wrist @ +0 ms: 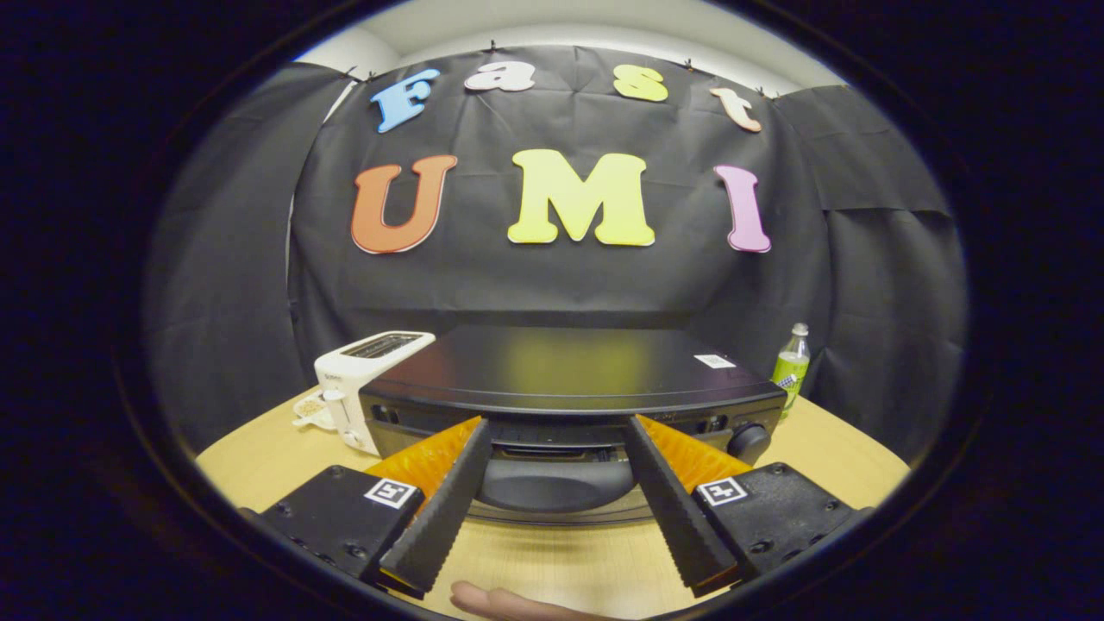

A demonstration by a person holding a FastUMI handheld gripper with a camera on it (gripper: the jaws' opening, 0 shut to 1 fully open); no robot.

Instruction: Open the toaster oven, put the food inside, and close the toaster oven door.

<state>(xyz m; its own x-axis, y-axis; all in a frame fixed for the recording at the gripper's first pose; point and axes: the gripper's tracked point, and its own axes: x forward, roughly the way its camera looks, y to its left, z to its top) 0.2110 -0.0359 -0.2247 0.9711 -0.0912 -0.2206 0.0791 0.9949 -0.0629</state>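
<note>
- The gripper [556, 444] hangs low over the near edge of a pale wooden tabletop [259, 461], its two fingers spread wide and holding nothing.
- A black toaster oven [569, 379] sits in the middle of the tabletop, straight ahead of the fingers; its door [556, 487] is closed, and the rounded dark front of that door shows in the gap between the fingers.
- Both fingertips [477, 435] reach up to the oven's front just under its top lip; whether they touch it cannot be told.
- A round control knob [749, 442] sits at the right end of the oven's front, just beyond the right finger.
- A white pop-up toaster [362, 379] stands at the oven's left side, close against it, toward the left edge of the tabletop.
- A small white item [312, 416] lies on the wood beside the toaster; it is too small to make out.
- A green bottle with a pale cap [791, 366] stands upright near the far right edge of the tabletop, behind the oven's right corner.
- A fingertip of a person's hand [496, 601] shows at the near edge of the tabletop, below the gripper.
</note>
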